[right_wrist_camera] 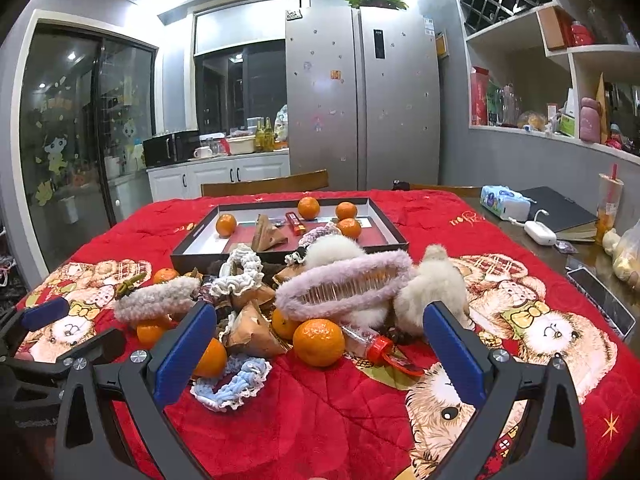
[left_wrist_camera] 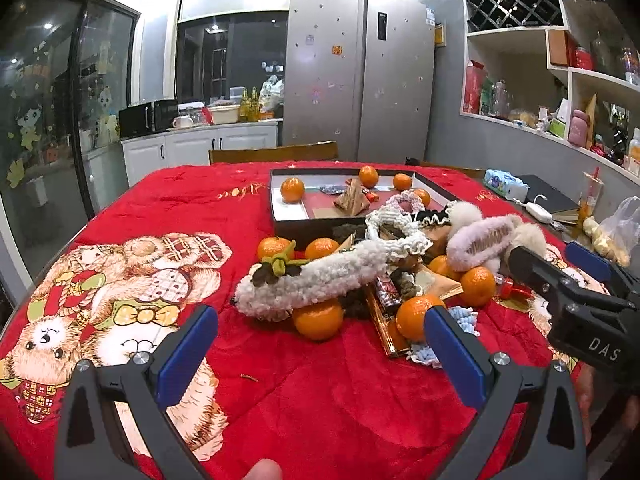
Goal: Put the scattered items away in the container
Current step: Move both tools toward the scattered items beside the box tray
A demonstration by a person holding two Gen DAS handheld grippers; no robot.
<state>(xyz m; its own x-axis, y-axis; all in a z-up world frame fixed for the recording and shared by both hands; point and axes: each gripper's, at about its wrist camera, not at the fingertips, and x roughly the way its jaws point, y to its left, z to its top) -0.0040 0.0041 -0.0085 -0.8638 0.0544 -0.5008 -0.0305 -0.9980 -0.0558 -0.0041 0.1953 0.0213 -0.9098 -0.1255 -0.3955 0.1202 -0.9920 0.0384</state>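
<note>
A pile of tangerines, fluffy hair clips, scrunchies and wrapped snacks lies on the red blanket in front of a shallow black tray (left_wrist_camera: 290,219) (right_wrist_camera: 188,249). The tray holds several tangerines and a brown pyramid packet (right_wrist_camera: 267,236). My left gripper (left_wrist_camera: 320,354) is open and empty, close in front of a tangerine (left_wrist_camera: 318,318) and a white fluffy clip (left_wrist_camera: 316,280). My right gripper (right_wrist_camera: 320,350) is open and empty, with a tangerine (right_wrist_camera: 319,342) just ahead between its fingers, below a pink fluffy clip (right_wrist_camera: 344,284). Each gripper shows in the other's view, the right one (left_wrist_camera: 560,276) and the left one (right_wrist_camera: 68,326).
A wooden chair back (right_wrist_camera: 264,184) stands behind the table. At the right edge lie a wipes pack (right_wrist_camera: 502,200), a dark notebook (right_wrist_camera: 556,208), a white charger (right_wrist_camera: 540,232), a drink cup (right_wrist_camera: 608,204), a phone (right_wrist_camera: 600,296) and a plastic bag (right_wrist_camera: 628,256).
</note>
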